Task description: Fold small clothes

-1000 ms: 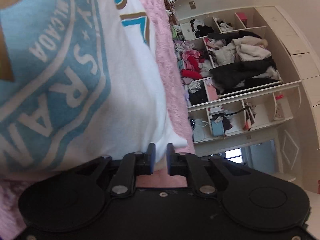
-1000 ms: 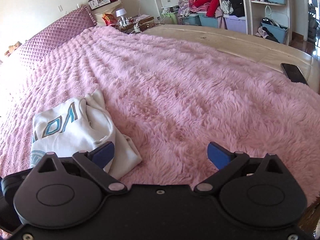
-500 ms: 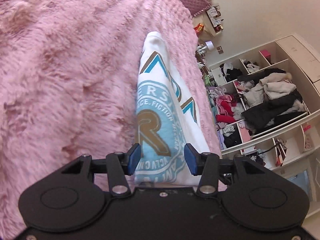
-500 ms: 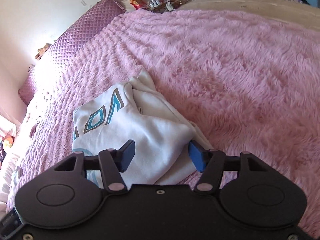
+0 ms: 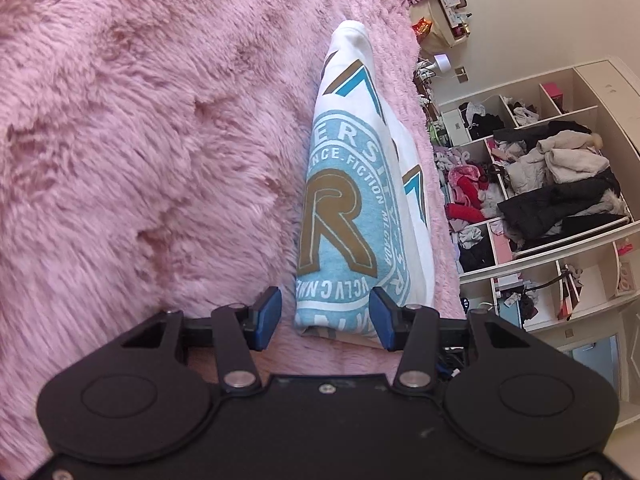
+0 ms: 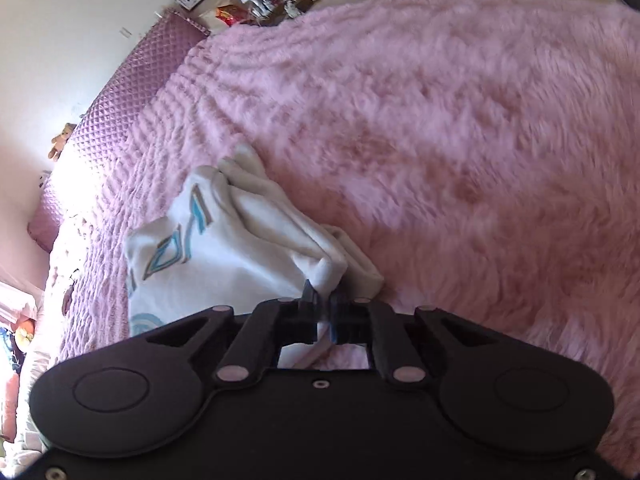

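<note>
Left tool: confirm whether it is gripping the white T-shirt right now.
No: the left tool is open, its blue fingers apart either side of the white T-shirt edge.

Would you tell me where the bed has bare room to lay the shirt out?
Bare pink blanket runs wide from the white shirt toward the bed's far edge, and also on the shirt's other side. It is crowded only at the shirt, where the right gripper pinches a corner and the open left gripper straddles the hem.

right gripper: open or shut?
Shut: the right gripper has white fabric of the shirt pinched between its closed fingers.
</note>
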`<action>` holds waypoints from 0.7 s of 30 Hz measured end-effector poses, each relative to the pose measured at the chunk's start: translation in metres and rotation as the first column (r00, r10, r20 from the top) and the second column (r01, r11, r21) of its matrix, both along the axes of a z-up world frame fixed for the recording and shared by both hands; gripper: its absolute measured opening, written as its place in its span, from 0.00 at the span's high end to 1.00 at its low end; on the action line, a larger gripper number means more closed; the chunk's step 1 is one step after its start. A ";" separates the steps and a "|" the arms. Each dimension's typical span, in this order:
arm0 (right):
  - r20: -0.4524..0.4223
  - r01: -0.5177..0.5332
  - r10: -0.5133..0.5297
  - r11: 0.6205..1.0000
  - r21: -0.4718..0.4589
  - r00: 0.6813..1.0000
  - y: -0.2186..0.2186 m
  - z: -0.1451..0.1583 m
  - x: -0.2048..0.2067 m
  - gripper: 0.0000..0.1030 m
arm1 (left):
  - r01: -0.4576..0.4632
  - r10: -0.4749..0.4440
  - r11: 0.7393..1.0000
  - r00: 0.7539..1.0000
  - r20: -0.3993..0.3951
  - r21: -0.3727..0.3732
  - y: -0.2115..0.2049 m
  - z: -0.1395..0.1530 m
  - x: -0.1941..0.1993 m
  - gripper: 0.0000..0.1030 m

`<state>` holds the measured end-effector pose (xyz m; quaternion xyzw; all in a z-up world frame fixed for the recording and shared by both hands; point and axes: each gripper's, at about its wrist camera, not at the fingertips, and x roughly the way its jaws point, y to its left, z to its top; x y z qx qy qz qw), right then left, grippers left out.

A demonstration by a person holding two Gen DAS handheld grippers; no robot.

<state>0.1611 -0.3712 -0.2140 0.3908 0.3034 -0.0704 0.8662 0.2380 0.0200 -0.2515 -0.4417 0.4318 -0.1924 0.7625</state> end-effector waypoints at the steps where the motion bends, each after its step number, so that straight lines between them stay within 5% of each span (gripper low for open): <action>1: 0.015 0.014 -0.014 1.000 0.020 1.000 -0.002 -0.005 -0.002 0.98 | 0.005 -0.005 1.000 1.000 -0.002 0.004 0.000 0.001 -0.002 0.54; 3: 0.027 0.015 -0.016 0.999 0.044 0.999 -0.004 -0.004 -0.004 0.94 | 0.010 -0.010 1.000 1.000 -0.002 0.009 0.001 0.001 -0.002 0.54; 9: 0.108 -0.012 0.015 0.999 -0.030 0.994 -0.014 0.035 -0.006 0.53 | 0.001 -0.005 0.998 0.998 0.064 0.060 0.010 0.019 0.015 0.53; 14: 0.209 -0.187 0.233 0.958 -0.219 0.950 -0.003 0.063 0.064 0.52 | -0.026 0.019 0.997 0.995 0.098 0.073 0.012 0.028 0.064 0.53; 21: 0.123 -0.372 0.413 0.891 -0.261 0.902 0.016 0.054 0.170 0.52 | -0.042 0.037 0.997 0.996 0.077 0.063 0.003 0.023 0.125 0.51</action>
